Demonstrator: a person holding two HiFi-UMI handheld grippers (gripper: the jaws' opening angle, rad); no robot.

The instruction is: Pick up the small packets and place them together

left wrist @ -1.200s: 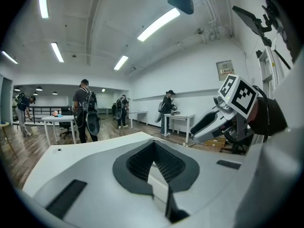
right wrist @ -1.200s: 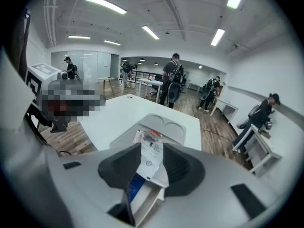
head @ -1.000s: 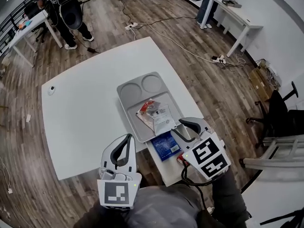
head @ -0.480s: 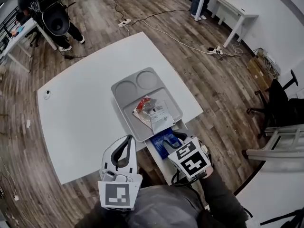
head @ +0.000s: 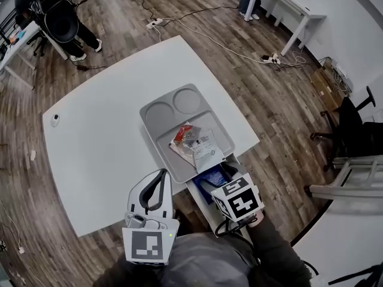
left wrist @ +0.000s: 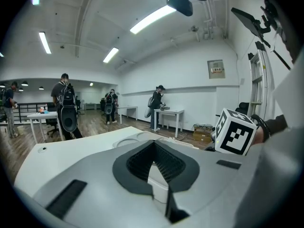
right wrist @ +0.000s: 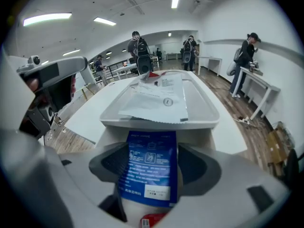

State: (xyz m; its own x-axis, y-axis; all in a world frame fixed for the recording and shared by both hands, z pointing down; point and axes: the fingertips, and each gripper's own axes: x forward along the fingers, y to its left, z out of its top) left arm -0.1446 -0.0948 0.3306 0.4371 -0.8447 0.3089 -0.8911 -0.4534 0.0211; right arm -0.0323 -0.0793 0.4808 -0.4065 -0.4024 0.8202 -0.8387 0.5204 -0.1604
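Blue packet: flat on a white ledge at lower centre of the right gripper view, with its long side pointing up the frame toward the grey tray. Lies just below the near rim of that tray, not inside it.

Right gripper: tilted down over the ledge, wide open, having just been opening its jaws. Straddles the blue packet, one dark pad beside each long edge. No squeeze on the packet to be seen, so nothing in its grip. At the very bottom of the same view, a small red thing, partly hidden under the gripper body; cannot tell what kind.

White packet: inside the large compartment of the tray, at centre of the head view, with its lower end reaching over the near rim. Partly on top of a red and clear packet, just up and left of it in the same compartment. Two round compartments at the upper end of the tray, both bare.

Left gripper: at lower left of the head view, over the near edge of the white table, well apart from all packets. Jaw tips together, nothing between them.
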